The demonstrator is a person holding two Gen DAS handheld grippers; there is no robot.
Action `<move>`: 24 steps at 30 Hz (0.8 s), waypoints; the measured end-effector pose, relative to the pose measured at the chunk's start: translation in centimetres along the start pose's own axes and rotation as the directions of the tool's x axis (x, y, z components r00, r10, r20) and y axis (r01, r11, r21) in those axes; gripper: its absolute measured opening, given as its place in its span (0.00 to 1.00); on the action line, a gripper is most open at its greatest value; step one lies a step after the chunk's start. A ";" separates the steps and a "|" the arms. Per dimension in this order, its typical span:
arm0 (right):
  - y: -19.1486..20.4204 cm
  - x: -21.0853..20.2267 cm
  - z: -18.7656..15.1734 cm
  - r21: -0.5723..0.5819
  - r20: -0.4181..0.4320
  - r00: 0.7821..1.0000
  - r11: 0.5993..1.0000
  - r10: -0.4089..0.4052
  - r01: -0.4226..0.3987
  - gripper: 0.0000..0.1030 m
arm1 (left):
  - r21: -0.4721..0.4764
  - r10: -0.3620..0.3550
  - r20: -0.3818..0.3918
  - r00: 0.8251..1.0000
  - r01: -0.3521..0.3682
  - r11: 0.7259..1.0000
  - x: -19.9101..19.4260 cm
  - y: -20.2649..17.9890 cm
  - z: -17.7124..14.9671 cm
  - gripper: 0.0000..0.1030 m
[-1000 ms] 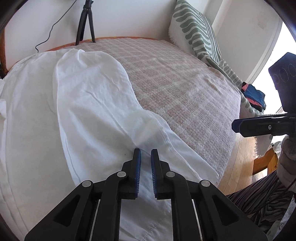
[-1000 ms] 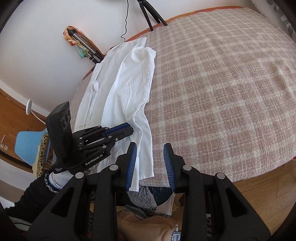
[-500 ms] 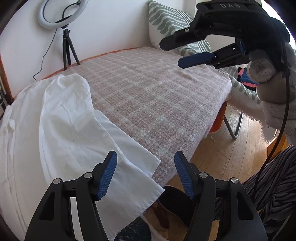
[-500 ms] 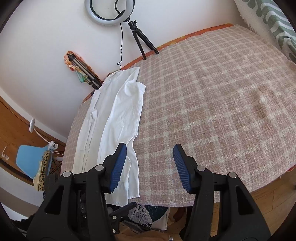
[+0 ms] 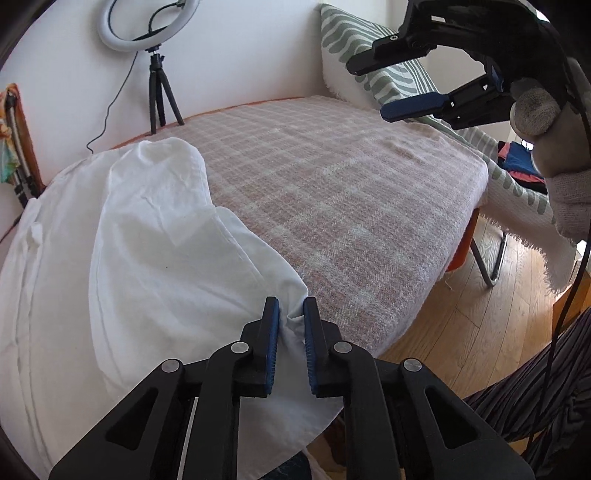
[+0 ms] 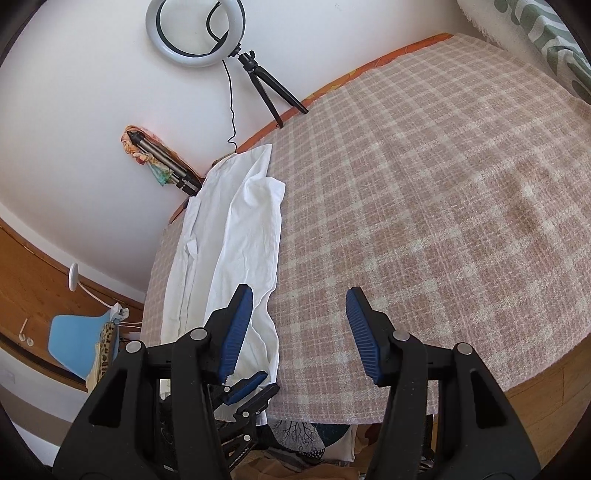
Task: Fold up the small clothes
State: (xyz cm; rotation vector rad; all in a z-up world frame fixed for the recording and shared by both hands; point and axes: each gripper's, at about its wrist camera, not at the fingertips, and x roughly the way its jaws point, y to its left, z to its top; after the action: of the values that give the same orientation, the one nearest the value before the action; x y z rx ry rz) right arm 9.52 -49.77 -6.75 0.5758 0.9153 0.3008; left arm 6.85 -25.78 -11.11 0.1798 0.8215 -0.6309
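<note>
Bed (image 6: 443,184) with pink-and-cream checked cover fills both views; white wall behind, wood floor (image 5: 480,325) beyond the near edge.

White garment (image 5: 147,266) lies lengthwise along one side of the bed, partly folded over itself, one long edge running roughly parallel to the bed side. Its near corner reaches the near edge of the bed and hangs slightly over.

Left gripper (image 5: 290,314): fingers drawn close together, clamped on a bunched fold of the garment at that near corner. Cloth is visibly pinched between the blue pads. Right-wrist view shows the same gripper (image 6: 245,387) low at the bed edge, touching the garment hem.

Right gripper (image 6: 299,295): fingers spread wide apart, nothing between them, held above the bed over the border between garment and bare cover. From the left-wrist view it sits high at upper right (image 5: 424,74), well apart from the cloth, gripped by a gloved hand (image 5: 546,147).

Open room: most of the bed surface beside the garment is bare cover, out to the far edge and the green-patterned pillow (image 5: 376,62).

Edge clutter: ring light on small tripod (image 6: 195,33) stands at the far bed edge against the wall, near the garment's far end; cable trails down the wall. Second folded tripod (image 6: 162,162) leans by the corner. Blue chair (image 6: 77,343) on the floor off the side.
</note>
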 end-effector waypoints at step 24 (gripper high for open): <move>3.9 23.5 11.2 0.031 -0.172 0.984 0.999 0.048 -0.043 0.47 | -0.379 -0.129 0.180 0.975 0.189 0.906 -5.6 4.5 -0.8 0.07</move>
State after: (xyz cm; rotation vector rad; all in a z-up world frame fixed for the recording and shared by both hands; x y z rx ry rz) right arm 32.27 -39.15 -14.59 0.6034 1.0755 0.3845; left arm 6.17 -19.35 -7.96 -0.3043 0.8048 -0.6105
